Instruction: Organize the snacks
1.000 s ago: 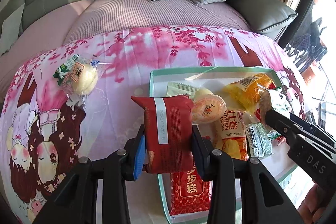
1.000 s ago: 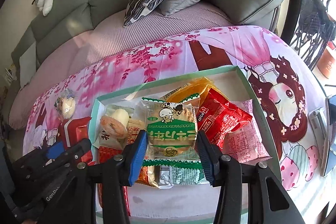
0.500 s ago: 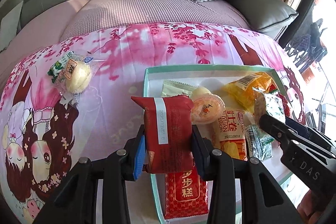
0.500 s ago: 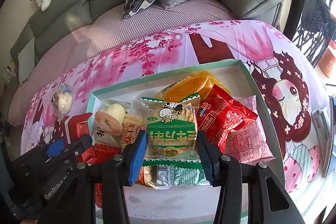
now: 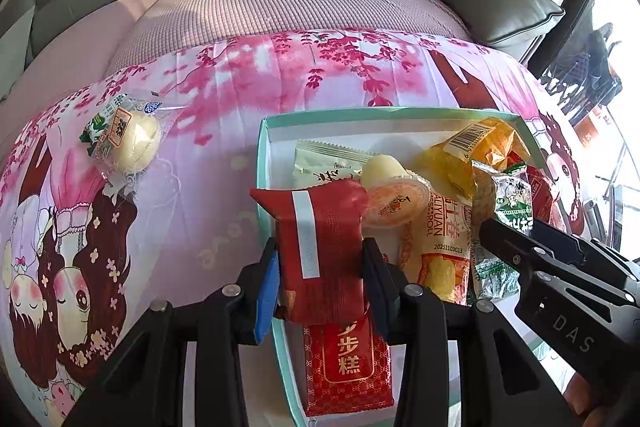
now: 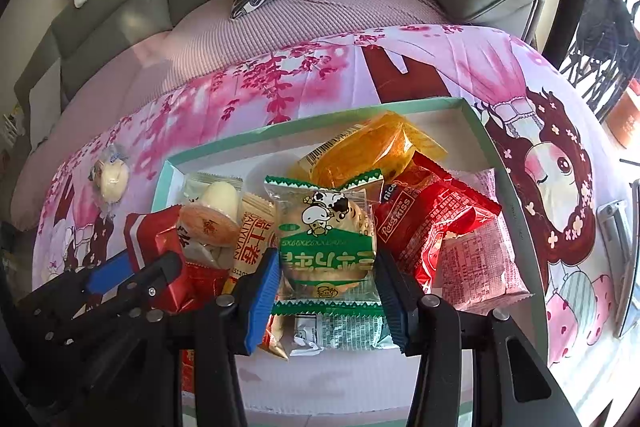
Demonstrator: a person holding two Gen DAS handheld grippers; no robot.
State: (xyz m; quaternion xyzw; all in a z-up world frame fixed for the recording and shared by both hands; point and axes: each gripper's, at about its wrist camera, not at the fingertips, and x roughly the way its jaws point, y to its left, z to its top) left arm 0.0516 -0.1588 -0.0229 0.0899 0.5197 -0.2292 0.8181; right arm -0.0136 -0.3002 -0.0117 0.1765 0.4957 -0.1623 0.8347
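Both fingers clamped: left gripper (image 5: 320, 279) on red packet (image 5: 320, 247); right gripper (image 6: 326, 291) on green-white packet (image 6: 326, 247).

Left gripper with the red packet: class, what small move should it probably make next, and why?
Probably lower and release: the left gripper grips a red packet just above the teal-rimmed box, where the other snacks already lie.

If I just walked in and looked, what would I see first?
Probably the two black claws, each squeezing a snack over the green-edged box. The left claw grips a red packet above the box's left edge, and the right claw grips a green-and-clear cow packet above the pile of snacks in the middle. One round wrapped bun lies alone on the pink cartoon blanket, left of the box.
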